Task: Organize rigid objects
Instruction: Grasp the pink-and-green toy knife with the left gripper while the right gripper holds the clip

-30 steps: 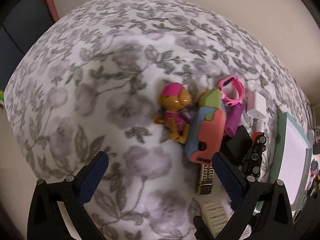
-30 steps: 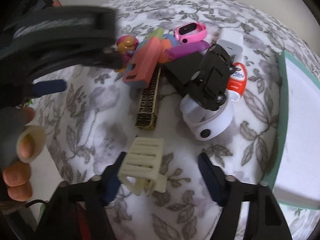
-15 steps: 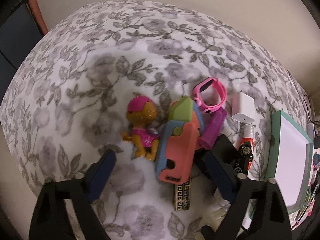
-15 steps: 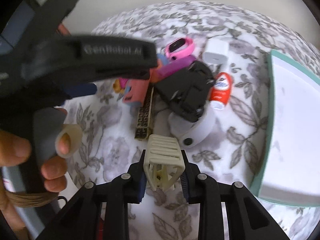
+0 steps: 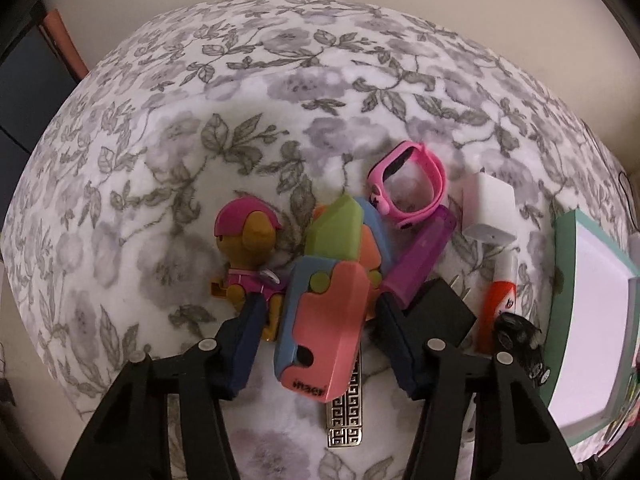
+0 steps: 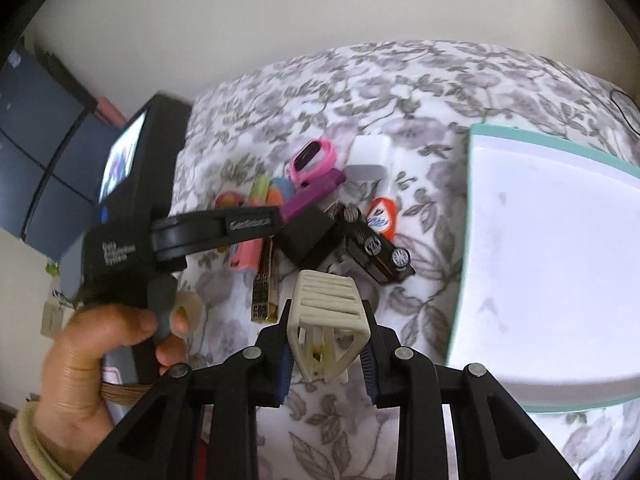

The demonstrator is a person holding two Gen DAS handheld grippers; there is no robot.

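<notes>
My right gripper (image 6: 326, 346) is shut on a cream hair claw clip (image 6: 325, 312) and holds it above the floral cloth, left of the white tray with a teal rim (image 6: 560, 264). My left gripper (image 5: 320, 332) is open, its jaws on either side of a pink, blue and green plastic toy (image 5: 326, 320) lying in a pile; the pads stand apart from it. Beside it are a toy pup with a pink helmet (image 5: 250, 256), a pink watch (image 5: 408, 184), a purple bar (image 5: 420, 260) and a black block (image 5: 438, 312).
A white charger (image 5: 488, 212), an orange-and-white tube (image 5: 498, 300), a black toy car (image 6: 376, 246) and a gold patterned bar (image 5: 346, 412) lie near the pile. The left hand and its gripper body (image 6: 132, 248) fill the left of the right wrist view.
My right gripper closed on the claw clip and lifted it toward the tray side. My left gripper moved in over the pile and now straddles the pink and blue toy.
</notes>
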